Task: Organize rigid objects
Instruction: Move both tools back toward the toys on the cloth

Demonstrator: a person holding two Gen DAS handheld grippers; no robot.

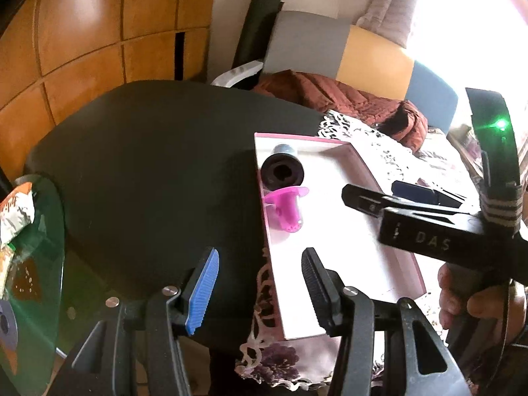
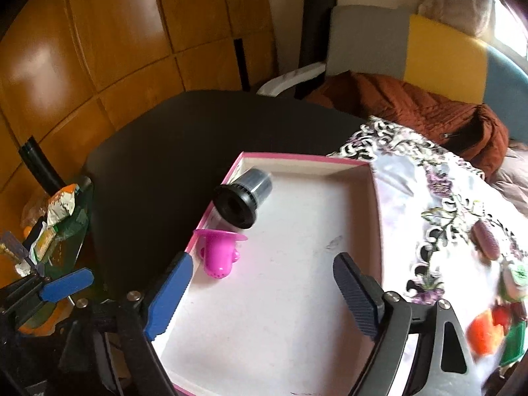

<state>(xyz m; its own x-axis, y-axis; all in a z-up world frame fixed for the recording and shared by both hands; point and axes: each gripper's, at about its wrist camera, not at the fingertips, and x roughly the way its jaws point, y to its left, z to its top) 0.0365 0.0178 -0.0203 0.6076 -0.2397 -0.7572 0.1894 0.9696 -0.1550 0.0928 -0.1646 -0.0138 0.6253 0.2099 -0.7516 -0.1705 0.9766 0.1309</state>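
A shallow pink-rimmed white tray [image 1: 333, 231] [image 2: 297, 280] lies on a patterned cloth. In it, by the left wall, lie a black cylindrical cap [image 1: 282, 171] [image 2: 242, 198] and a magenta plastic piece [image 1: 287, 209] [image 2: 219, 252]. My left gripper [image 1: 260, 290] is open and empty, low at the tray's left edge. My right gripper [image 2: 264, 293] is open and empty above the tray's middle; it also shows in the left wrist view [image 1: 369, 199], reaching in from the right.
A dark round table [image 1: 148, 171] lies left of the tray. A lace-patterned cloth [image 2: 439, 204] carries small colourful objects [image 2: 498, 323] at the right. A glass side table [image 1: 36, 264] with packets stands far left. A rust-coloured jacket [image 2: 412, 105] lies behind.
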